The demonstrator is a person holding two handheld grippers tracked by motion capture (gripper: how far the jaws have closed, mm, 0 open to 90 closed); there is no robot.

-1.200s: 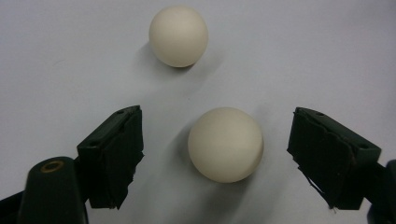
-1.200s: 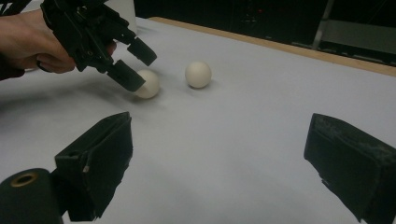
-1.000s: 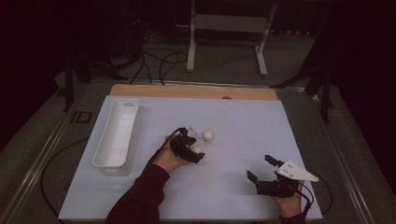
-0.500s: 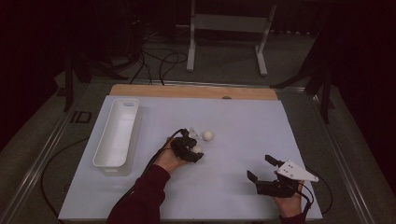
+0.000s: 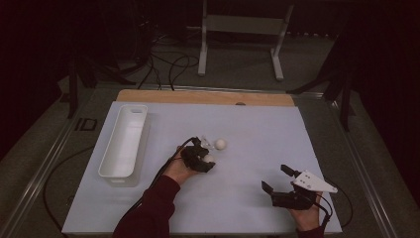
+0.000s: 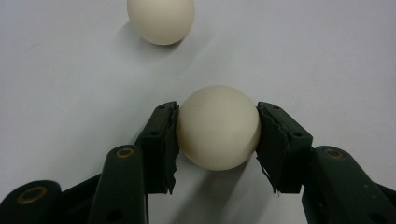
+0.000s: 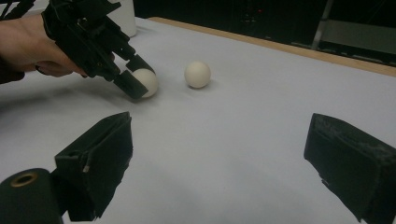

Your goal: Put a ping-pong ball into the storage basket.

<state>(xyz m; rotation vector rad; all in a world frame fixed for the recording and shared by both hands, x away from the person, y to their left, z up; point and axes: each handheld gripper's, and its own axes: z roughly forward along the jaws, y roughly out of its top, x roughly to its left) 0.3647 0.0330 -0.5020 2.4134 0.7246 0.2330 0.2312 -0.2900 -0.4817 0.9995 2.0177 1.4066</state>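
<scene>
Two white balls lie on the pale table sheet (image 5: 247,198). My left gripper (image 6: 218,135) is shut on the nearer ball (image 6: 218,127), which rests on the sheet; its jaws have just been closing, and both pads press the ball's sides. The second ball (image 6: 160,18) lies free just beyond it. In the high view the left gripper (image 5: 204,157) sits mid-table with the held ball (image 5: 211,158) and the free ball (image 5: 220,144) beside it. My right gripper (image 5: 275,177) stands open near the front right, with nothing between its pads (image 7: 336,149).
A long white tray (image 5: 123,144) stands empty at the left of the sheet. A wooden strip (image 5: 208,96) runs along the table's far edge. Cables and a metal stand (image 5: 242,29) lie on the floor beyond.
The left gripper's jaws have drawn in around the nearer ball. Neither hand has shifted, and the free ball stays put.
</scene>
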